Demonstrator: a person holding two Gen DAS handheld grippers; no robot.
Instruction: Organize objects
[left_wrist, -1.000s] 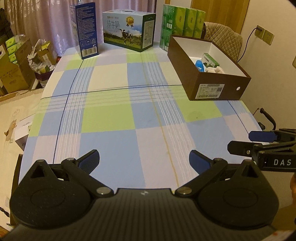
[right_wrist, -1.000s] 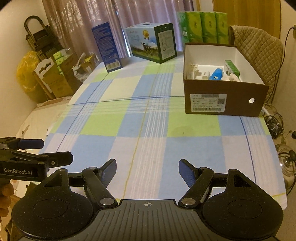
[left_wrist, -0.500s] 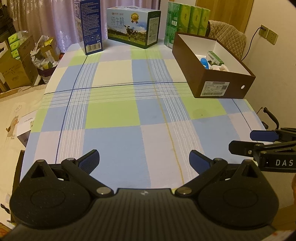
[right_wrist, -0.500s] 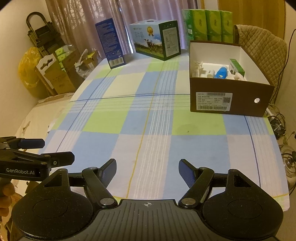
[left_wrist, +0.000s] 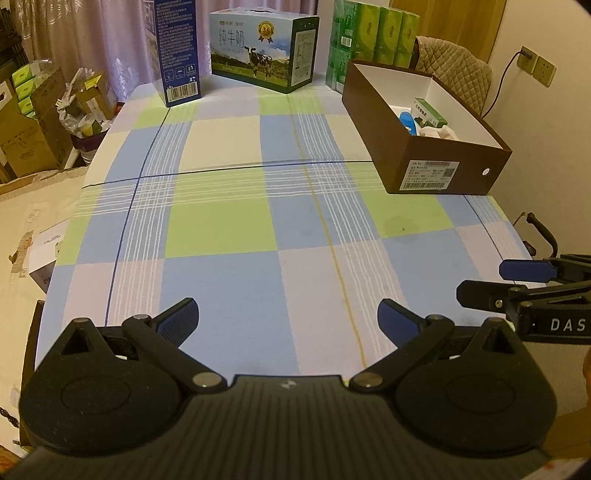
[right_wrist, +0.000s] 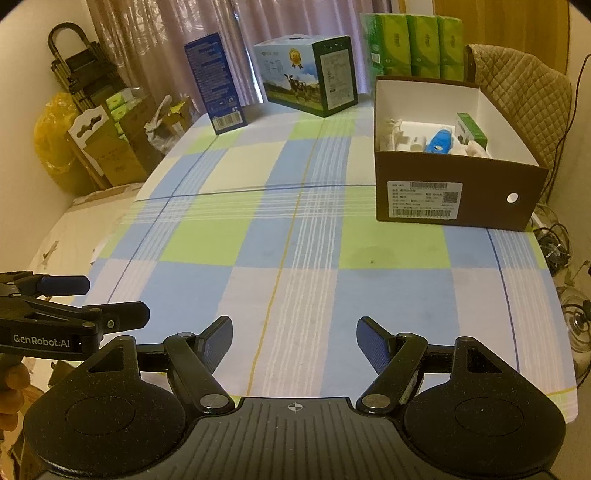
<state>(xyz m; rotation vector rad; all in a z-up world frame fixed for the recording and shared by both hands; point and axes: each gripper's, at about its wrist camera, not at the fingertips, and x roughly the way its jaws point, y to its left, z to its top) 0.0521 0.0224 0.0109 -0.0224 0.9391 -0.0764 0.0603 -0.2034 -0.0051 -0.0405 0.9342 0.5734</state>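
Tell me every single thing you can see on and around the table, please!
tablecloth: 1, blue, green and white checks, covers the table
shoebox: 1, brown outside, white inside, open, right side of the table
blue bottle: 1, blue, lying in the shoebox
small carton: 1, green and white, in the shoebox
white items: several, white, in the shoebox; too small to name
milk carton box: 1, blue-green with a cow picture, far edge
tall box: 1, dark blue, upright, far left
tissue packs: several, green, stacked behind the shoebox
chair: 1, beige quilted, behind the table
cardboard boxes: several, brown, floor on the left
left hand-held gripper: 1, black with blue pads, open
right hand-held gripper: 1, black with blue pads, open
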